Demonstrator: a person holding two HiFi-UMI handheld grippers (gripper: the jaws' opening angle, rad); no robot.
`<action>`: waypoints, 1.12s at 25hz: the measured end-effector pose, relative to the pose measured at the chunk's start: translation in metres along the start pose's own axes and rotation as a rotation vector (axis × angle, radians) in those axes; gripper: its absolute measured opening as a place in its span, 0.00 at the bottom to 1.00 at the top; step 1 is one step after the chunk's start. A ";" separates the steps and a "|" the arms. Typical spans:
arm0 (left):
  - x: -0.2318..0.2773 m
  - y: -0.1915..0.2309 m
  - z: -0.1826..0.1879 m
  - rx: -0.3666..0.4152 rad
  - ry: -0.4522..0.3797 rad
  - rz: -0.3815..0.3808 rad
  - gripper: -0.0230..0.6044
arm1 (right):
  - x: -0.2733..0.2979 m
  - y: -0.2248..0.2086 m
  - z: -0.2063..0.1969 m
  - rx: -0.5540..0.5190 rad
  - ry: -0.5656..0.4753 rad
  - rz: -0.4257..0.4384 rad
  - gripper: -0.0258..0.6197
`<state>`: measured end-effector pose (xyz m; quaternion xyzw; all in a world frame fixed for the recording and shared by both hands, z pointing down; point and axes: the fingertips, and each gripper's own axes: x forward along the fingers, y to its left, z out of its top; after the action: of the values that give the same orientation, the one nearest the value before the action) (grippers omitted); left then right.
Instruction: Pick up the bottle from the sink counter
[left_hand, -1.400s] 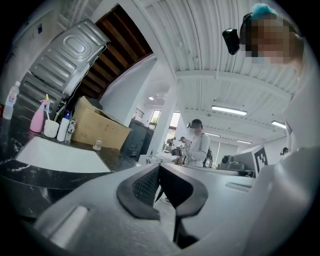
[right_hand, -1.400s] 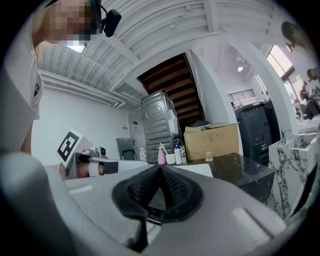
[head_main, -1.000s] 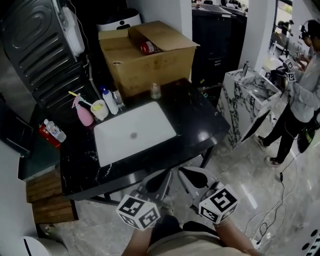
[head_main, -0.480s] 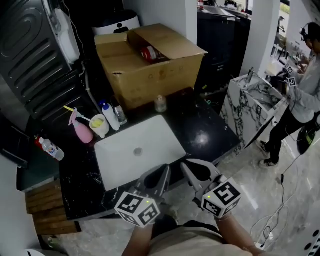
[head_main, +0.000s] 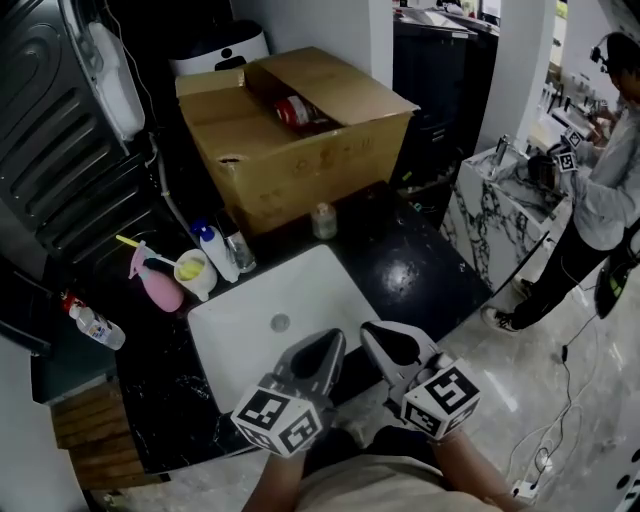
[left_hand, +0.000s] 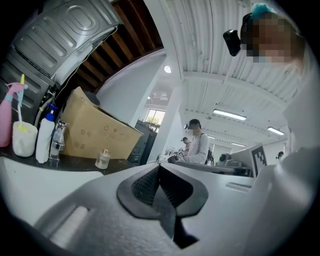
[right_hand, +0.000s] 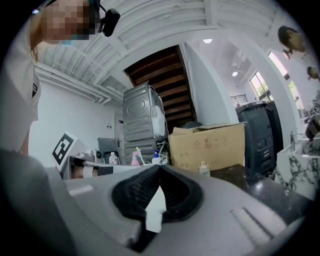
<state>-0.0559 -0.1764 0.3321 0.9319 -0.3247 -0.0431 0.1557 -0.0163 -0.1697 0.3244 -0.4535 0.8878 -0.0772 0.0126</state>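
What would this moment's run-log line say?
stage: pre-grasp | left gripper: shut, empty | right gripper: shut, empty | small clear glass bottle: untouched, upright on glossy black counter

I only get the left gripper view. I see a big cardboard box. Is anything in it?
Observer: Yes, the head view shows a red can-like thing lying in the open cardboard box.
Operator: Any bottles I can't see?
Observer: One clear bottle lies on a lower ledge left of the counter.
Operator: Is the other gripper holding something?
Observer: No, the right gripper has its jaws together, empty.
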 end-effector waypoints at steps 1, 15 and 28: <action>0.000 0.003 -0.002 -0.001 0.005 -0.001 0.04 | 0.003 -0.002 0.000 0.019 -0.005 -0.003 0.04; 0.003 0.039 -0.005 -0.038 0.021 0.020 0.04 | 0.037 -0.006 -0.007 0.002 0.044 0.019 0.04; 0.054 0.086 0.006 -0.006 0.020 0.132 0.04 | 0.086 -0.071 -0.001 0.013 0.068 0.075 0.04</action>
<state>-0.0658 -0.2754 0.3547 0.9084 -0.3838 -0.0242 0.1640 -0.0099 -0.2802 0.3397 -0.4169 0.9036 -0.0977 -0.0116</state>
